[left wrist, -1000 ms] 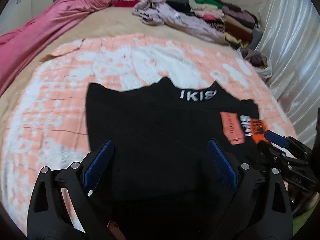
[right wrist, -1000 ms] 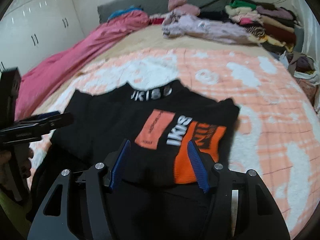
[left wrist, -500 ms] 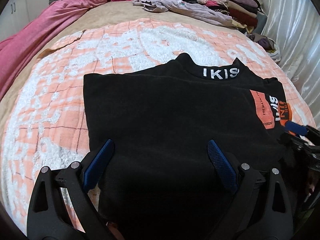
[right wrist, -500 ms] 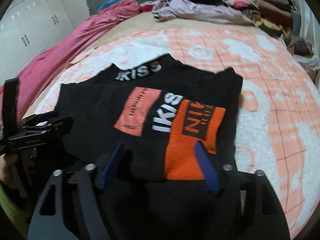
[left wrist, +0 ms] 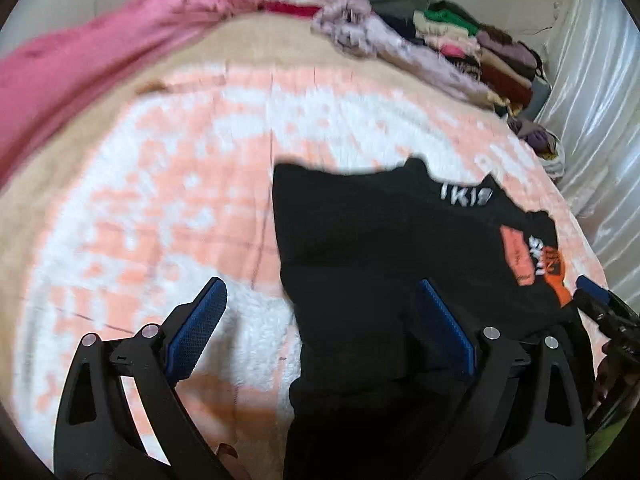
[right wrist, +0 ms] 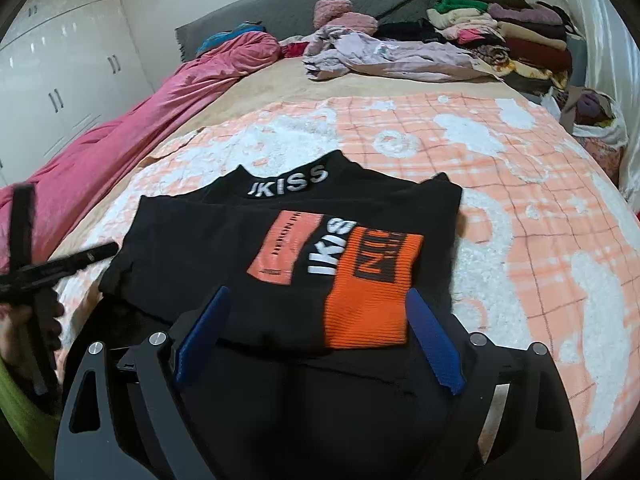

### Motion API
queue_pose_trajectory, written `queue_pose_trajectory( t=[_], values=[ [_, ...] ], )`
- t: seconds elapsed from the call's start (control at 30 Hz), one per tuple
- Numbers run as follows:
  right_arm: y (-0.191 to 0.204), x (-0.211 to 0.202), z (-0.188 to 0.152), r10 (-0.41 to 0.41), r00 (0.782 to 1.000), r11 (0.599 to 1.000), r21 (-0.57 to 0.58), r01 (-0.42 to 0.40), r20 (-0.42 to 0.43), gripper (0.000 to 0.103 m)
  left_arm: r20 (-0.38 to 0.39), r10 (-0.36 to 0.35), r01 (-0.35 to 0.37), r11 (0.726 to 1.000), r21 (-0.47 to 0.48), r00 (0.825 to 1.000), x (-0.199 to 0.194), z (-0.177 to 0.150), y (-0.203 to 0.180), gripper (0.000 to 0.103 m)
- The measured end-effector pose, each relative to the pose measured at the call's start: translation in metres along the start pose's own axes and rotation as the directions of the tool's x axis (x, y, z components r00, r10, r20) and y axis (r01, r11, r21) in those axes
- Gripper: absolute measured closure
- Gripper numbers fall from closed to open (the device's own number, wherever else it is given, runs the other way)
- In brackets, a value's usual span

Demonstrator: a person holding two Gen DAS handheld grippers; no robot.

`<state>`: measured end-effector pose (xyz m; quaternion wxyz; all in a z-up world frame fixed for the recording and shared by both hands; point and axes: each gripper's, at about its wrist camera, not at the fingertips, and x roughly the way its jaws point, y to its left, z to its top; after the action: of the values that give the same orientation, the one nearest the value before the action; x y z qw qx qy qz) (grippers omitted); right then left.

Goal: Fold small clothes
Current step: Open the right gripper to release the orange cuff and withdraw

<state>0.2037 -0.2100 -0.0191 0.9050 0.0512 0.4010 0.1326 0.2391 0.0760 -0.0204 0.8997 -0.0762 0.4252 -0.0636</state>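
Bed with one small garment partly folded. The top [right wrist: 280, 248], black with a white-lettered collar and an orange patch, lies flat on the peach-and-white blanket [right wrist: 520, 208], near the near edge of the bed. In the right wrist view its body shows a straight crosswise edge below the collar, which I read as a fold already laid. The near hem runs under my right gripper [right wrist: 316, 344]. In the left wrist view, which is blurred, the top sits to the right of centre.

My right gripper has its jaws spread wide, one blue pad on either side of the orange patch, pinching nothing. My left gripper [left wrist: 320, 336] is likewise spread and empty: its left pad stands over bare blanket, its right pad over black cloth.

Judgement of progress: early to middle. The top is squared and seemingly folded once. The near portion, dark and hard to read, still seems to need folding up before the piece is compact. Far off, loose clothes [right wrist: 384, 56] and a stack [right wrist: 516, 36] lie by the headboard, so more pieces probably remain.
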Motion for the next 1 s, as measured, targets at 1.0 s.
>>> queue_pose_trajectory(
  t=[1.0],
  values=[
    [-0.003, -0.029, -0.009, 0.011, 1.0, 0.998, 0.057, -0.012, 0.022, 0.007, -0.021, 0.053, -0.051, 0.993, 0.111, 0.998, -0.028, -0.037, -0.044, 0.009]
  ],
)
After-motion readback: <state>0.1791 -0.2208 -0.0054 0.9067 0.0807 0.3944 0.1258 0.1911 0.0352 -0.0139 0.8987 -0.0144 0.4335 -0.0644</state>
